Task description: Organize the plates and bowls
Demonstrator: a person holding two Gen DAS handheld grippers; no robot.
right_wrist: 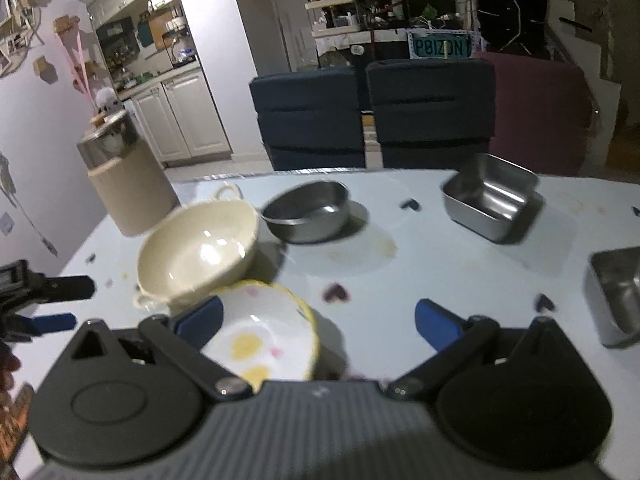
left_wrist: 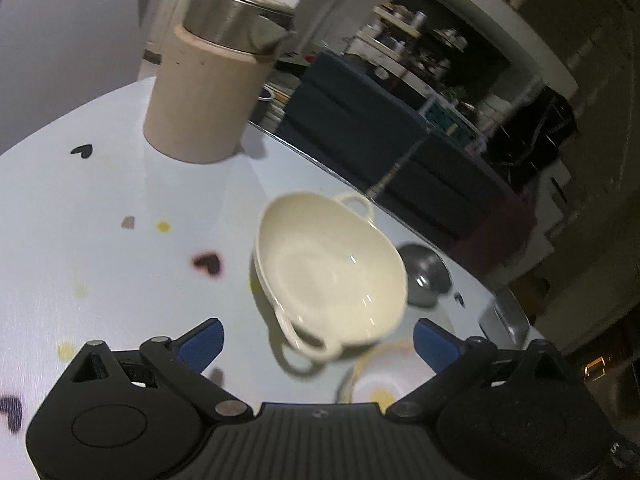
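A cream two-handled bowl sits tilted at centre-left, a steel bowl behind it, a dotted bowl below; both the left gripper and the right gripper gape empty.

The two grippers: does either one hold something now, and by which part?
Nothing is held. The left gripper is open, just short of the cream bowl; the right gripper is open around the flowered bowl, its fingers apart from it.
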